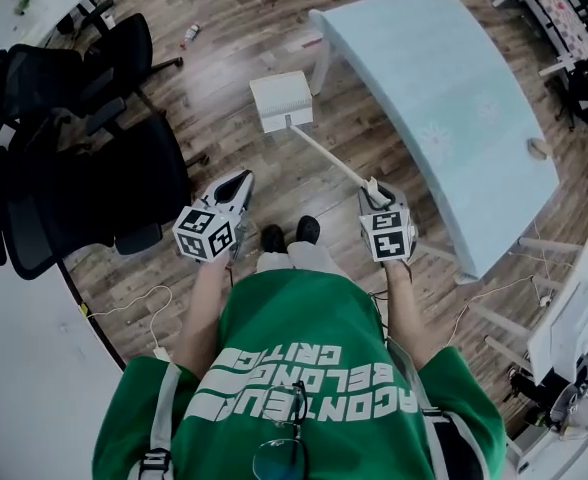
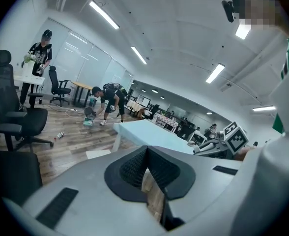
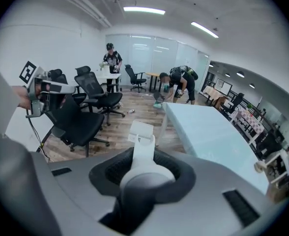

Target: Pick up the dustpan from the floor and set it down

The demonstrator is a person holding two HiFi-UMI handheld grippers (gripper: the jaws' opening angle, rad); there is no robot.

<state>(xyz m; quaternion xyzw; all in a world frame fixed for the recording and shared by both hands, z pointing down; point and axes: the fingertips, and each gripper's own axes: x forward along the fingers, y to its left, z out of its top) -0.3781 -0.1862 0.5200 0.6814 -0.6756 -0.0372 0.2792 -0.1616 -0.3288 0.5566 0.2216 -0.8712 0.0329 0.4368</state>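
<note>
The right gripper (image 1: 373, 188), at the lower middle of the head view, has its jaws closed on the long handle (image 1: 330, 154) of the white dustpan (image 1: 281, 100). The handle runs up and to the left to the pan, which is just left of the leg of the light blue table (image 1: 444, 98). Whether the pan touches the wooden floor (image 1: 224, 78) I cannot tell from above. In the right gripper view the near end of the handle is hidden inside the jaws, and the pan (image 3: 140, 132) shows only partly behind it. The left gripper (image 1: 238, 182), left of centre, holds nothing; its jaws stand together, with only a thin slit. The black chairs (image 1: 84, 168) are cut off at the left edge.
</note>
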